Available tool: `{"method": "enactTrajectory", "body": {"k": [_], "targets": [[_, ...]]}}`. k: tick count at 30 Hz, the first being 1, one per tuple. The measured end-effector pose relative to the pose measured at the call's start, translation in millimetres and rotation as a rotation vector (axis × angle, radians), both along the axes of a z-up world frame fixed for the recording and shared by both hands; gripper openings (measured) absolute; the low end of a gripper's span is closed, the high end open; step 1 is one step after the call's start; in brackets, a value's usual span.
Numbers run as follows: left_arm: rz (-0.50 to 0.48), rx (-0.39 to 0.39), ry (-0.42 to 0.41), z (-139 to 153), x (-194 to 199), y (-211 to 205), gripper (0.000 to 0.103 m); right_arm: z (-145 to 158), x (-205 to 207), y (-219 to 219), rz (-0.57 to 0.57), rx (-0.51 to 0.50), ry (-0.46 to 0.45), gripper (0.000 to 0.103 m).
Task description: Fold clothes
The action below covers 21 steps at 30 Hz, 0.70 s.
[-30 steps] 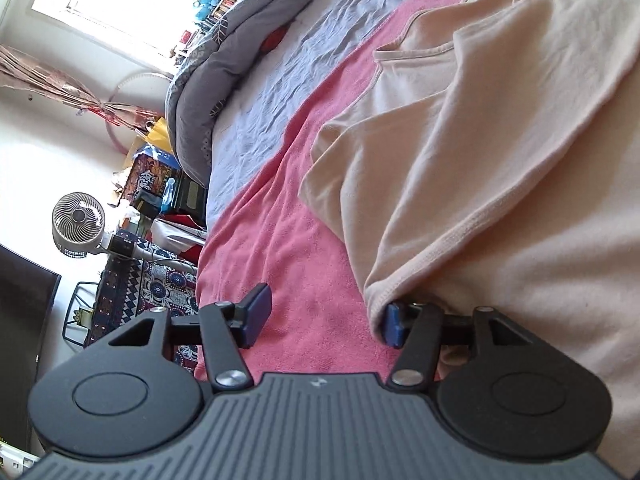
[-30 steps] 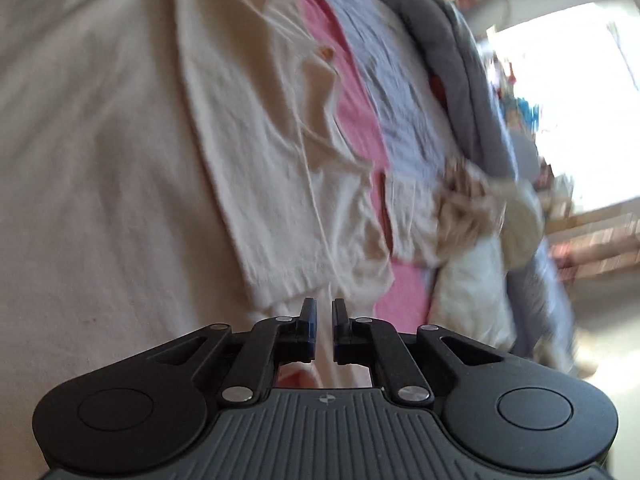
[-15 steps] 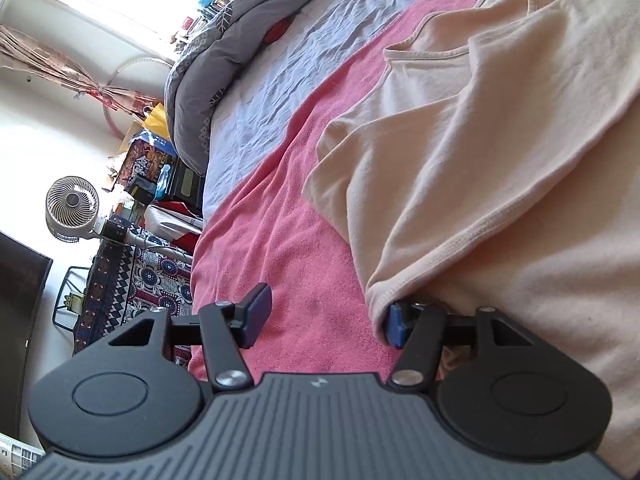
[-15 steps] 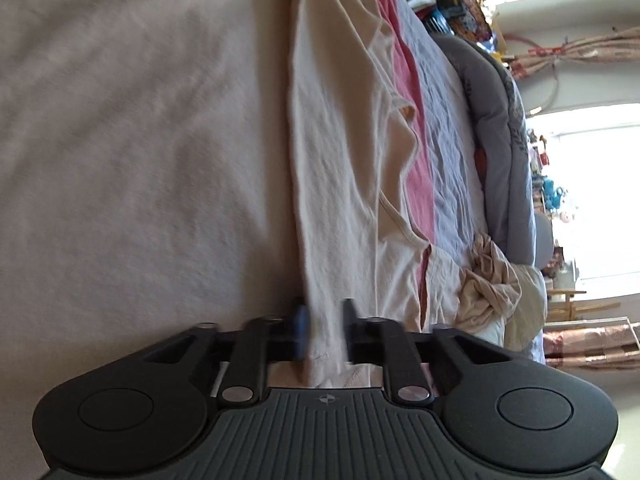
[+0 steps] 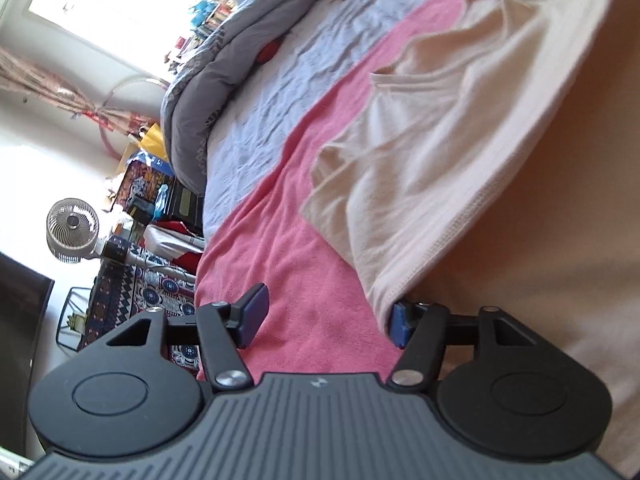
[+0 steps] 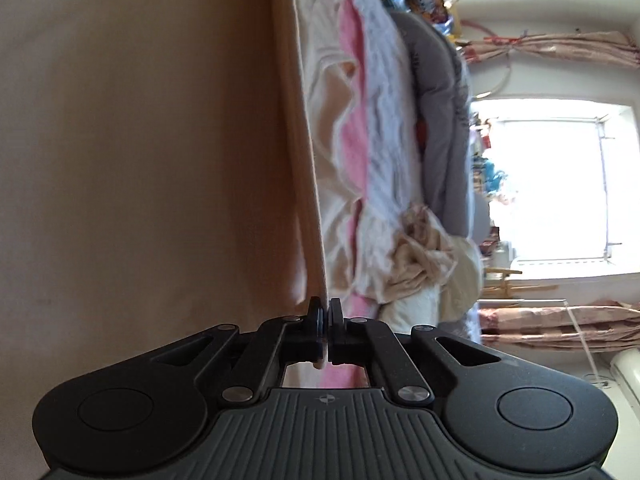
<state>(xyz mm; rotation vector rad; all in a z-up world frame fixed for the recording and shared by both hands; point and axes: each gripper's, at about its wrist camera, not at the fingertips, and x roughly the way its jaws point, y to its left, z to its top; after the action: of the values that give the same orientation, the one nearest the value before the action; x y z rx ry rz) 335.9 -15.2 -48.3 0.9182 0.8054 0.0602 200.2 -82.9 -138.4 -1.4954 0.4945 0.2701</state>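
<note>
Cream shirt [image 5: 460, 128] spread across the bed, its hemmed corner draped right over the inner face of one finger of the left gripper [image 5: 326, 322]. Fingers there wide apart and easing wider, only pink towel [image 5: 280, 264] showing in the gap, the other finger clear of the cloth. Left gripper angled down, low over the towel's near end. Right gripper [image 6: 325, 316] closed tight, fingers pinching a thin edge of the same shirt [image 6: 140, 140], which rises as a tan sheet filling the left half of that view; gripper tipped downward. Farther off, a lilac sheet [image 5: 288, 92] beside the towel, then a rolled grey duvet [image 5: 224, 64] along the far side and a crumpled beige garment [image 6: 420, 256] at the bed's end. Beyond the bed, a small fan [image 5: 73, 226], a patterned rug [image 5: 156, 292], a bright window [image 6: 556, 184] and tied curtains [image 6: 560, 46].
</note>
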Motion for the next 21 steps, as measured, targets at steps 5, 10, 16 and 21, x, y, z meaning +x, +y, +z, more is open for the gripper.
{"method": "enactTrajectory", "body": {"k": [5, 10, 16, 21], "targets": [[-0.016, 0.036, 0.009, -10.9, 0.7, -3.9, 0.065, -21.5, -2.9, -2.6, 0.021, -0.048, 0.089, 0.004], [-0.039, 0.037, 0.001, -9.2, -1.9, -1.8, 0.065, -26.1, 4.2, -4.6, 0.034, -0.064, 0.105, 0.006], [-0.105, 0.062, -0.013, -6.4, -8.8, 4.2, 0.072, -28.6, -2.8, -4.9, 0.041, -0.051, 0.098, 0.006], [-0.157, 0.096, -0.019, -26.6, -4.3, 7.0, 0.071, -29.4, -6.8, -4.2, 0.047, -0.048, 0.089, 0.006]]}}
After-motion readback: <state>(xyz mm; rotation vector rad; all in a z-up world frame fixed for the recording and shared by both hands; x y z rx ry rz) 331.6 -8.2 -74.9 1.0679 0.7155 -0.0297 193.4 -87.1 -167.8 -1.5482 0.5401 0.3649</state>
